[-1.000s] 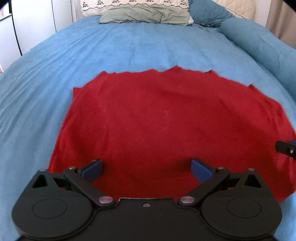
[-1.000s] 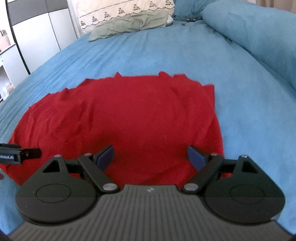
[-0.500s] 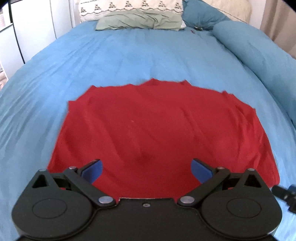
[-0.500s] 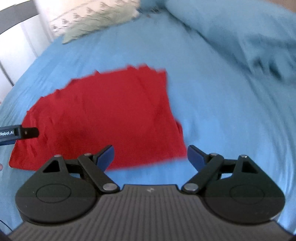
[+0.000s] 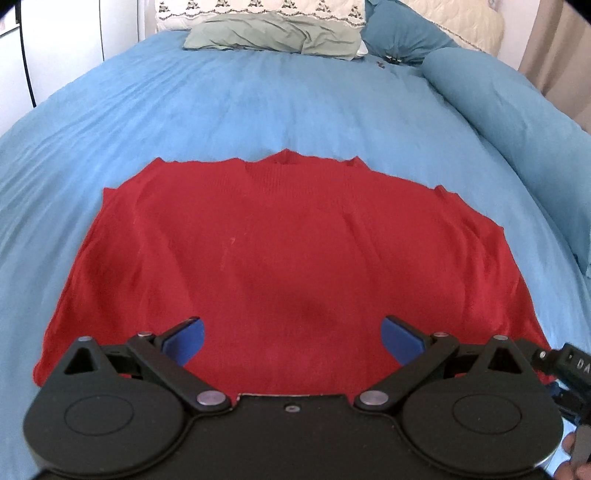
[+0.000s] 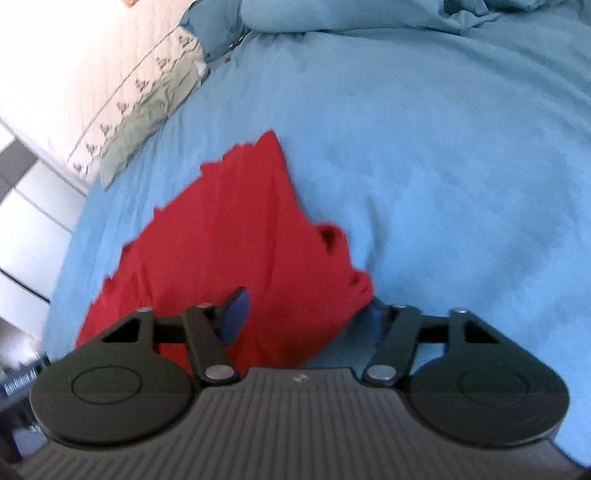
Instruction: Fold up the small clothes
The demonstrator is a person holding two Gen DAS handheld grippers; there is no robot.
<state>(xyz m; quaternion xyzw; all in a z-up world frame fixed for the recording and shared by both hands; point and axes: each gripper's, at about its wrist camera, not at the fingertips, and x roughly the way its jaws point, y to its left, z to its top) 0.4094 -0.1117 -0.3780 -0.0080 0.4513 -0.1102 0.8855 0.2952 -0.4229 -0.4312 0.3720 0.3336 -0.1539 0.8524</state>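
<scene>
A red knit garment lies spread flat on the blue bedspread. My left gripper is open and empty, its blue pads over the garment's near edge. My right gripper is open at the garment's near right corner, tilted, with the cloth between its jaws; whether it touches the cloth I cannot tell. The garment also shows in the right wrist view. Part of the right gripper shows at the lower right of the left wrist view.
A green pillow and a patterned white pillow lie at the head of the bed. A rolled blue duvet runs along the right side. White cupboards stand to the left.
Both grippers have pulled back toward the garment's near edge. The right gripper swung right and tilted, ending at the garment's near right corner. Both stay open.
</scene>
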